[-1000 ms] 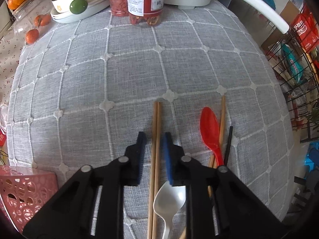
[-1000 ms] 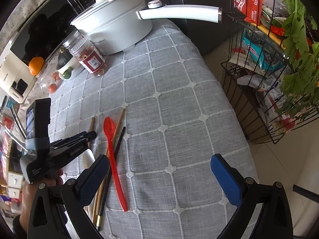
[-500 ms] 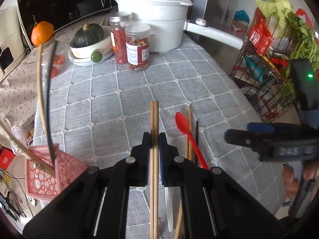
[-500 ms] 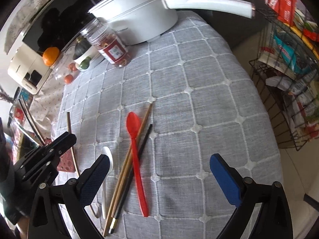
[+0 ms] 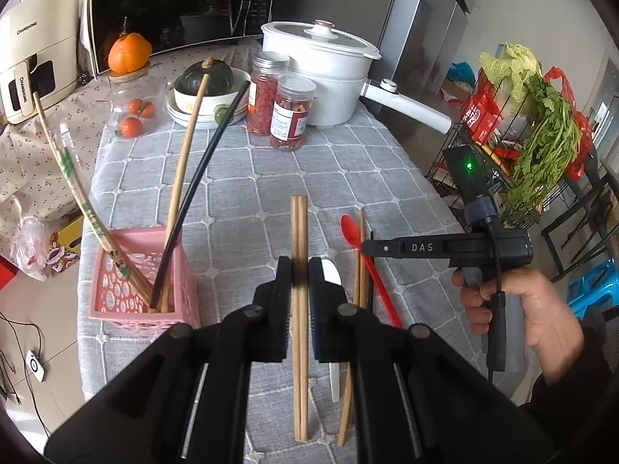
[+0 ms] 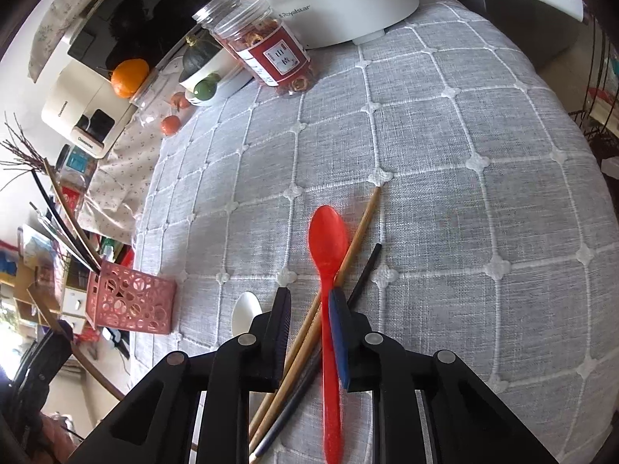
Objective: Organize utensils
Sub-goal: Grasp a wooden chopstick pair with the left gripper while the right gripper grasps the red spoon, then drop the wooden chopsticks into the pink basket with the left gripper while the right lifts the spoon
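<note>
Left claw (image 5: 300, 274) clenched on a pair of wooden chopsticks (image 5: 299, 228), raised over the table (image 5: 240, 178); right claw (image 6: 309, 305) closing around the utensils lying there.

In my right wrist view the jaws are closing with the red spoon (image 6: 328, 239), a wooden chopstick pair (image 6: 358, 228) and a black chopstick (image 6: 365, 266) between them; whether the pads press yet, I cannot tell. A white spoon (image 6: 246, 311) lies just left of that claw. Pink basket (image 5: 143, 282), lower left of my left wrist view, stands on the table's edge and holds upright sticks: a tan one (image 5: 182, 178), a black one (image 5: 201, 178), a green-printed pair (image 5: 81, 193). Upper centre: white pot (image 5: 321, 77), lid on; two lidded jars (image 5: 288, 112) of dried red and orange contents; a bowl (image 5: 209, 96) holding a dark squash.
</note>
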